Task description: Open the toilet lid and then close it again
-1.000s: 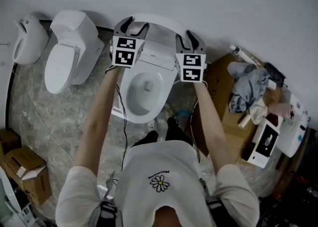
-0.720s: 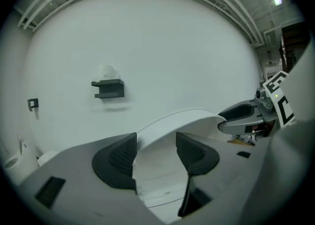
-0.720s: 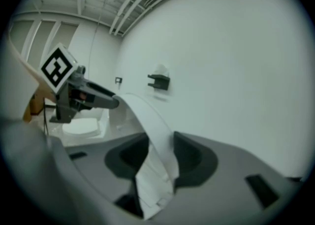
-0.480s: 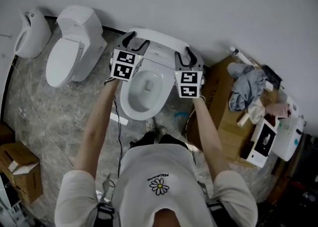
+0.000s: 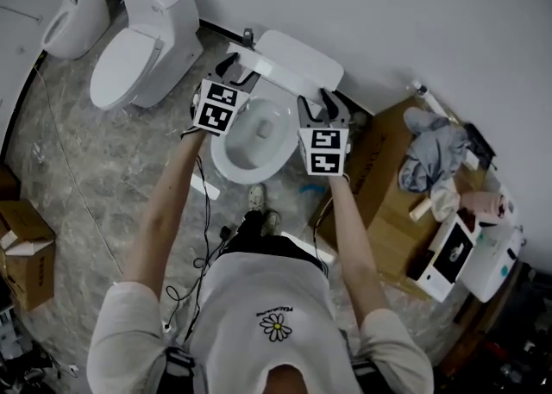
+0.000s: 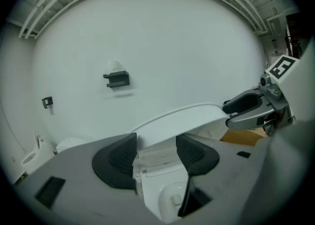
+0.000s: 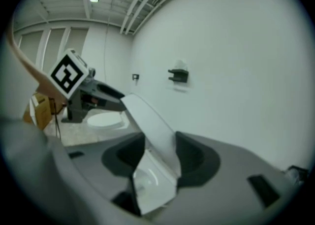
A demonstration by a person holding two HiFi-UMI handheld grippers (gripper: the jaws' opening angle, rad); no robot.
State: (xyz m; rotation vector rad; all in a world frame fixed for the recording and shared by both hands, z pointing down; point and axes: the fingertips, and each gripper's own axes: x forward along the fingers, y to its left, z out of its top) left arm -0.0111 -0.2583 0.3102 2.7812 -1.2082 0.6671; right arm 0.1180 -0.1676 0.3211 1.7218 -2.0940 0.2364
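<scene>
**Over the bowl: lid half up, both claws wide**

At the back of the middle toilet, the toilet lid [image 5: 297, 60] stands tilted on its hinge, partway between upright and flat. The open bowl [image 5: 254, 138] shows below it. The left claw [image 5: 237, 69] is at the lid's left end and the right claw [image 5: 324, 106] at its right end, both pointing toward the wall [image 5: 388, 4].

In the left gripper view, the left claw [image 6: 155, 152] has its jaws well apart. The lid's white edge [image 6: 182, 120] runs across the gap and neither pad presses it. In the right gripper view, the right claw [image 7: 157, 155] has just been opening and is now wide. The lid's edge [image 7: 152, 120] stands in the gap with room beside it. Whether the lid leans on either claw, cannot tell.

A black wall bracket [image 6: 116, 79] sits on the wall above. A second toilet [image 5: 142, 39] with its lid down stands to the left, and a urinal [image 5: 73, 9] is further left. Cardboard boxes [image 5: 379, 168] stand just right of the bowl, with a grey cloth [image 5: 435, 155] heaped on top. Another box [image 5: 26, 250] lies on the marble floor [image 5: 95, 168] at far left.
</scene>
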